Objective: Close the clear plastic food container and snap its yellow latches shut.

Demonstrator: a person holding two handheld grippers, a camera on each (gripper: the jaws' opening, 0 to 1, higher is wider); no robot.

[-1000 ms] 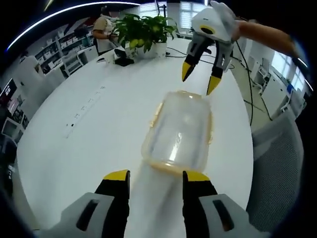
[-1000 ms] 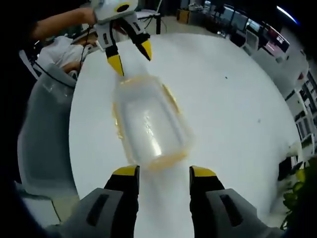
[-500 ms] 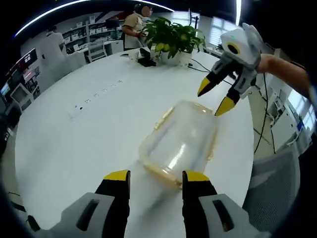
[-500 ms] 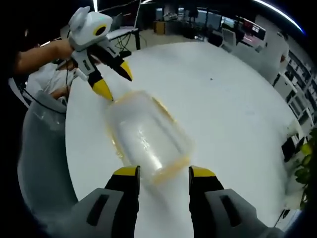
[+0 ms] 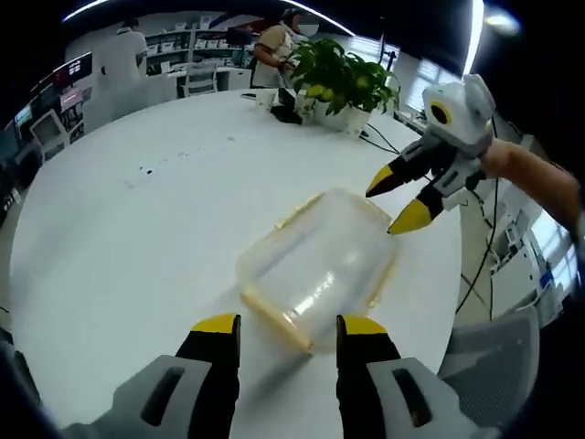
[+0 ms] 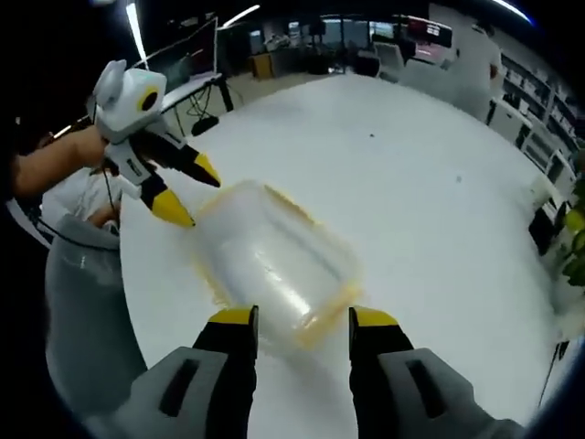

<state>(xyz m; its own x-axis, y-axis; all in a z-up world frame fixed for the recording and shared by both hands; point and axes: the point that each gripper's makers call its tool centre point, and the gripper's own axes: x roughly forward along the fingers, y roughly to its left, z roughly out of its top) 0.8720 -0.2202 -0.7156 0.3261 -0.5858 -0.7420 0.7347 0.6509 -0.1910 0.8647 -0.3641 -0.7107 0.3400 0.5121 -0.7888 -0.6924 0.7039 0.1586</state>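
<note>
On the white table [image 5: 119, 238] sits the container [image 5: 315, 265] — both grippers [image 5: 285, 322] [image 6: 302, 315] agape, gripping nothing.

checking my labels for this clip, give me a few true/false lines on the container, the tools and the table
1. The clear plastic food container lies on a white table. True.
2. The left tool is clamped on a yellow latch. False: its jaws are open, just short of the container's near end.
3. The right tool is near the container's far end in the left gripper view. True.
4. The right tool's jaws are shut. False: they stand apart, holding nothing.
5. A potted plant stands on the far part of the table. True.
6. The container is red and opaque. False: it is clear with yellow trim.
</note>
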